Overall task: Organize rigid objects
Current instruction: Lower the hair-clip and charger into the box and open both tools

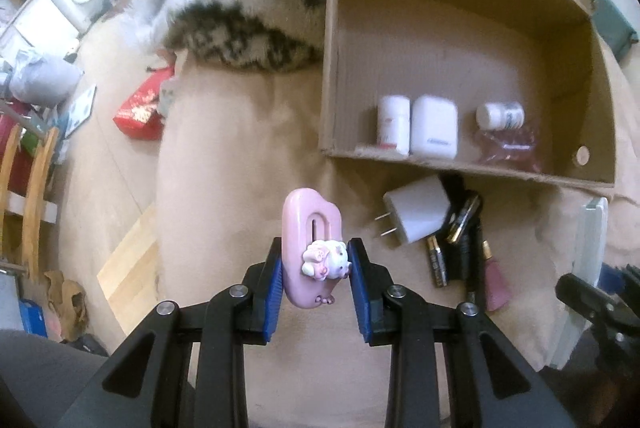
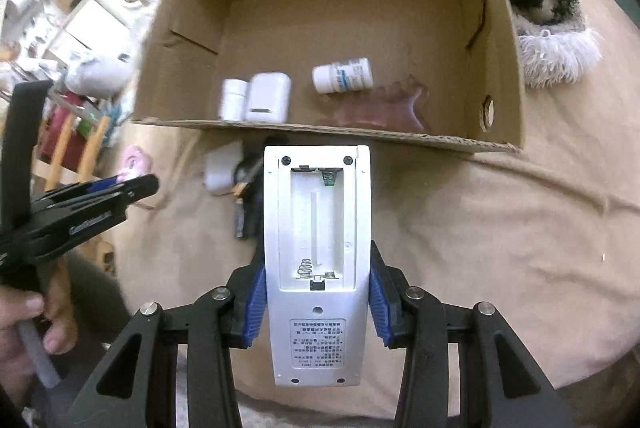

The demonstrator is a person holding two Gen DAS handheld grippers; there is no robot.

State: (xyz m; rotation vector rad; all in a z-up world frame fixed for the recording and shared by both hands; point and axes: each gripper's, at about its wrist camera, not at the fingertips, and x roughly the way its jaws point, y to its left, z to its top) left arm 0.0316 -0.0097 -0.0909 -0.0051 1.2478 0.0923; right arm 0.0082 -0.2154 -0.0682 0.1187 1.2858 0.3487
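Left gripper (image 1: 314,260) clamped on pink clip (image 1: 310,228); right gripper (image 2: 316,292) clamped on remote (image 2: 316,228). Lift clear of near box (image 2: 320,129) wall, release beside bottles (image 2: 342,75).

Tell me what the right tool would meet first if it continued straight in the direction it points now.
Probably the near wall of the cardboard box, just beyond the white remote held in the right tool; depth is uncertain.

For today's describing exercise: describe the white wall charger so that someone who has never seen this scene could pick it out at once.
Find the open cardboard box on the tan cloth. Just outside its near wall, among dark batteries and black clutter, lies the white wall charger. It alone has two metal prongs sticking out; the white bottles sit inside the box.
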